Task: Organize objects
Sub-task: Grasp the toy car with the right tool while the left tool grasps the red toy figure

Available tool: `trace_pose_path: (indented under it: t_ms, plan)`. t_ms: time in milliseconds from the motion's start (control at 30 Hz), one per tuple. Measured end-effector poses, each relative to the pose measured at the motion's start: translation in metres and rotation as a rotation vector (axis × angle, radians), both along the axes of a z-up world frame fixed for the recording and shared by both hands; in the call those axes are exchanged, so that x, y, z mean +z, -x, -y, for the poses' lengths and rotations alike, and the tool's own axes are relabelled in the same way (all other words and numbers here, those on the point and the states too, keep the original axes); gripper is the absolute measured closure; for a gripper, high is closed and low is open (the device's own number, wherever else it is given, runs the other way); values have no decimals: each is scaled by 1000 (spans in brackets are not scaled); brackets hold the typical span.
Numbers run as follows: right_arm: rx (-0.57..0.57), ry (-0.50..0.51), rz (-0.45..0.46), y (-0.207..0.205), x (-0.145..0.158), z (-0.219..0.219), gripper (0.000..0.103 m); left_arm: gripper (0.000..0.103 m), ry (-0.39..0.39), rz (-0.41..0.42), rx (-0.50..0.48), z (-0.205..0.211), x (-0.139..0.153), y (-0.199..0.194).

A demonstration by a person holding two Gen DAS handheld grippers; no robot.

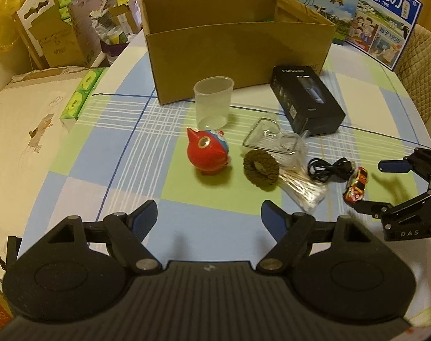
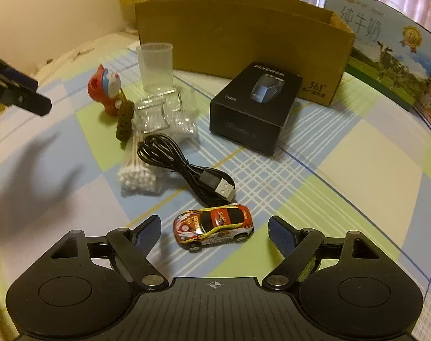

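Observation:
A small red and yellow toy car point(image 2: 214, 226) lies on the checked tablecloth between the open fingers of my right gripper point(image 2: 214, 231); it also shows in the left wrist view point(image 1: 356, 184). My left gripper point(image 1: 209, 218) is open and empty, short of a red cat figure point(image 1: 208, 155). Nearby lie a brown hair ring point(image 1: 260, 172), a bag of cotton swabs point(image 2: 138, 170), a black USB cable point(image 2: 187, 164), a clear phone case point(image 1: 272, 139), a clear plastic cup point(image 1: 212, 101) and a black box point(image 1: 307, 99). An open cardboard box point(image 1: 235, 54) stands behind them.
Milk cartons point(image 1: 383, 20) stand at the back right. Tissue packs point(image 1: 81, 96) and stacked cartons point(image 1: 53, 37) are off the table's left edge point(image 1: 81, 130). A chair back point(image 1: 425, 68) is at the right.

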State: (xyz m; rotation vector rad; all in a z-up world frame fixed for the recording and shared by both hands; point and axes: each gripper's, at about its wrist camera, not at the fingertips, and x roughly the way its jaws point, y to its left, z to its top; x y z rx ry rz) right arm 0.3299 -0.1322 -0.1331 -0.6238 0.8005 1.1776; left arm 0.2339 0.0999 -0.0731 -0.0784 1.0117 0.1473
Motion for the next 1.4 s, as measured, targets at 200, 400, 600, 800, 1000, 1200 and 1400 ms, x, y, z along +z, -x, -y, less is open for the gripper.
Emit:
trace_pose_path:
  t_ms: [200, 400, 600, 800, 1000, 1200, 1400]
  plan:
    - [23, 16, -1, -3, -7, -8, 24, 25, 3, -10, 5, -6, -6, -5]
    - [17, -2, -37, -5, -8, -9, 38, 25, 4, -14, 6, -9, -11, -11]
    - [-37, -26, -59, -7, -3, -1, 39, 25, -1, -4, -11, -12, -16, -21]
    - [-181, -77, -102, -21, 12, 20, 39, 25, -22, 46, -67, -13, -20, -31]
    - [-288, -106, -124, -34, 22, 39, 39, 25, -56, 107, -180, -18, -28, -45]
    - [-335, -98, -144, -39, 23, 46, 39, 26, -92, 136, -290, -25, -38, -56]
    - [-348, -85, -146, -38, 22, 44, 39, 30, -116, 158, -378, -22, -43, -61]
